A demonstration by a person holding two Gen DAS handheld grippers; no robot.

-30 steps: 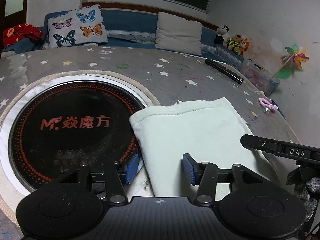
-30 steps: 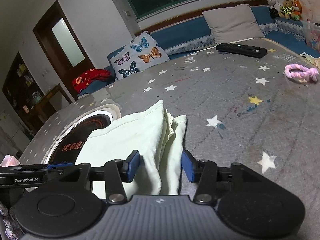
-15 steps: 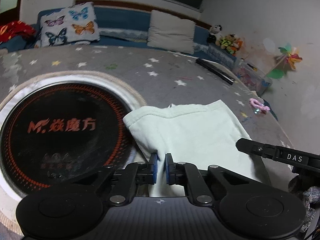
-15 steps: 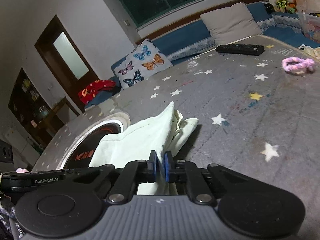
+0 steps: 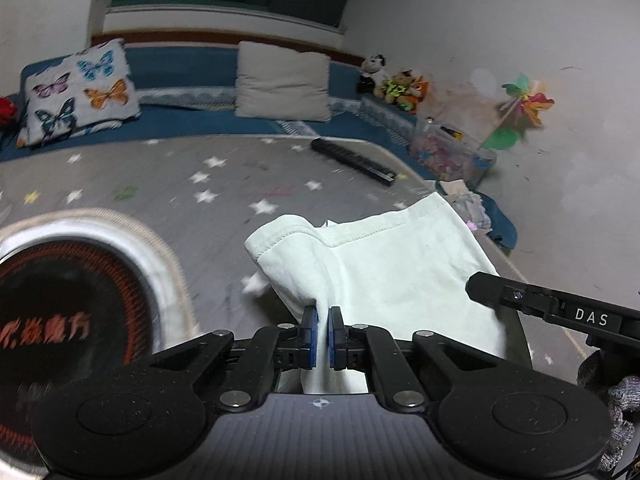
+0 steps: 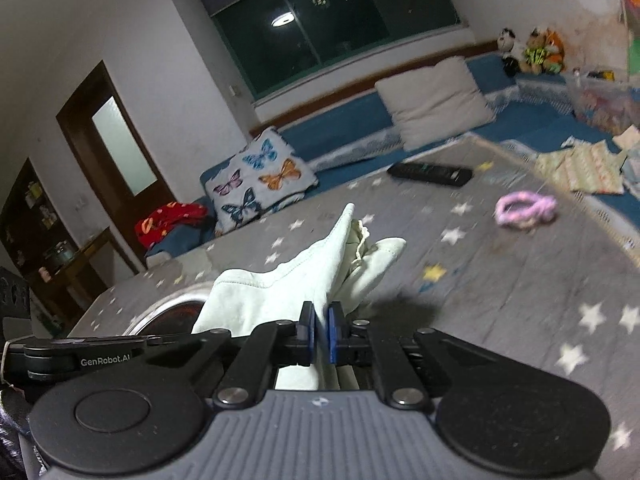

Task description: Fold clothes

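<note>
A pale green garment [image 5: 384,264] is lifted off the grey star-patterned table [image 5: 192,200]. My left gripper [image 5: 323,328] is shut on the garment's near edge, and its far hem hangs loose. My right gripper [image 6: 320,330] is shut on the other near edge of the same garment [image 6: 296,280], which rises in a peak ahead of it. The right gripper's body shows at the right of the left wrist view [image 5: 560,312]. The left gripper's body shows at the left of the right wrist view [image 6: 80,356].
A round black cooktop [image 5: 68,312] with a white rim is set in the table at the left. A black remote [image 5: 352,156] and a pink hair tie [image 6: 524,208] lie further out. Pillows [image 5: 280,80] and soft toys [image 5: 396,84] line the blue bench behind.
Both grippers went from open around the garment's near edge to shut on it. They then lifted it off the table and carried it forward.
</note>
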